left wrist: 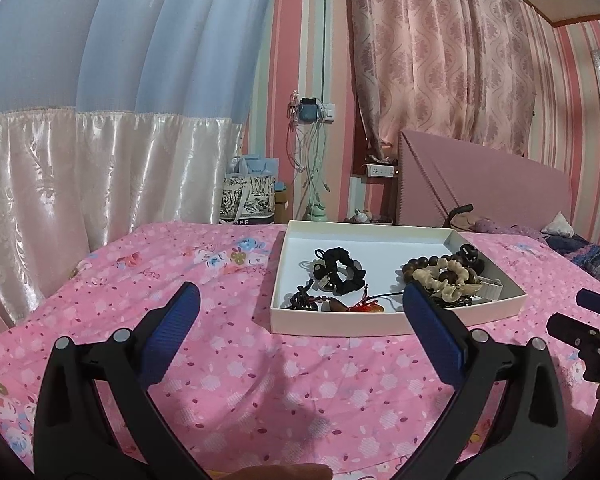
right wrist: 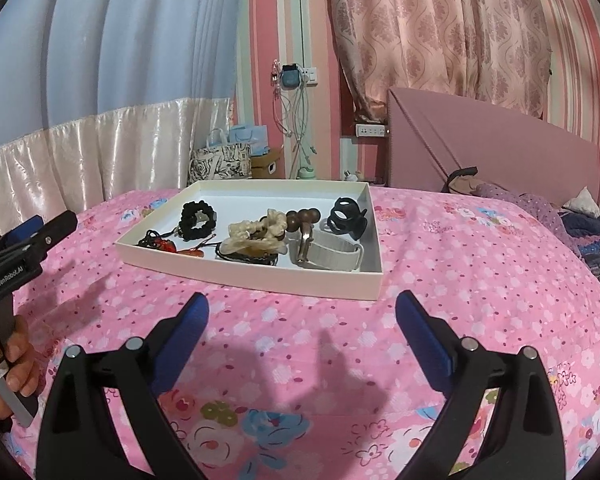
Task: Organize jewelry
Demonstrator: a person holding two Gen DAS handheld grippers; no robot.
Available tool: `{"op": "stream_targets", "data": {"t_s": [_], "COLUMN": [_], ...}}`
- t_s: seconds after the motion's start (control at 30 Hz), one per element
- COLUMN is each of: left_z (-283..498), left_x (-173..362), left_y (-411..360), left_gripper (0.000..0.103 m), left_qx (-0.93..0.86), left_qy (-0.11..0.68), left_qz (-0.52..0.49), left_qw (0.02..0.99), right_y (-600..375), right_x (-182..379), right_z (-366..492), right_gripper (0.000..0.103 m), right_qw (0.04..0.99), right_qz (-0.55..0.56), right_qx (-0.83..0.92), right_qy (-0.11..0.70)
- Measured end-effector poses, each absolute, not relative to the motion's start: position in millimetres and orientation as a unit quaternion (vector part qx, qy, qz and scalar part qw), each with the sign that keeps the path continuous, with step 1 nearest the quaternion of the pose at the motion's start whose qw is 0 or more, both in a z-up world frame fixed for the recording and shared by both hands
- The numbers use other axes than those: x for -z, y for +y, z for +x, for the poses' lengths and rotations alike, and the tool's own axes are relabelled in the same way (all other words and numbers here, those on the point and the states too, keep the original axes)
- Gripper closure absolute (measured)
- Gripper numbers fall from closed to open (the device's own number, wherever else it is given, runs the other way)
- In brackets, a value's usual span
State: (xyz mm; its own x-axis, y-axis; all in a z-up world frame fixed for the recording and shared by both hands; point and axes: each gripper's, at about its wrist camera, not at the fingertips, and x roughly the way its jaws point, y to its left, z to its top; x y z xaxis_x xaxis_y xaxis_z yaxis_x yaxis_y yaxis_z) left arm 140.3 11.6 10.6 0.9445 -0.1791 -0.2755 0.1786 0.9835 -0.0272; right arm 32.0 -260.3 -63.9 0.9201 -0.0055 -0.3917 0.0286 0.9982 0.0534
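All the jewelry sits in the shallow white box (right wrist: 256,276) on the pink floral bedspread (right wrist: 460,280). Black scrunchie (right wrist: 197,216) at the far left, cream scrunchie (right wrist: 252,236) tangled with the wooden bead bracelet (right wrist: 302,216) in the middle, black claw clip (right wrist: 346,216) and grey watch strap (right wrist: 336,256) to the right. Scrunchies look soft and light, easy to pinch on a fold; the beads likely slippery, so I'd take the cord. My left gripper (left wrist: 300,308) and right gripper (right wrist: 302,312) both hang spread wide, empty, short of the box.
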Motion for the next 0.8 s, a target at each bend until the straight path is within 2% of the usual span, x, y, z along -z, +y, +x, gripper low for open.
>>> {"op": "stream_targets", "data": {"t_s": [0.8], "left_z": [139.3], "left_x": [-9.7], "left_y": [9.5], "left_gripper": [0.003], "left_qx": [0.098], "left_qy": [0.140], "left_qz": [0.005], "left_qw": [0.985], "right_y": [-261.6], "right_x": [65.7], "right_z": [31.1], "right_gripper": [0.009], "right_qw": [0.979], "right_qz": [0.031], "right_qx": [0.009], "right_qy": [0.202]}}
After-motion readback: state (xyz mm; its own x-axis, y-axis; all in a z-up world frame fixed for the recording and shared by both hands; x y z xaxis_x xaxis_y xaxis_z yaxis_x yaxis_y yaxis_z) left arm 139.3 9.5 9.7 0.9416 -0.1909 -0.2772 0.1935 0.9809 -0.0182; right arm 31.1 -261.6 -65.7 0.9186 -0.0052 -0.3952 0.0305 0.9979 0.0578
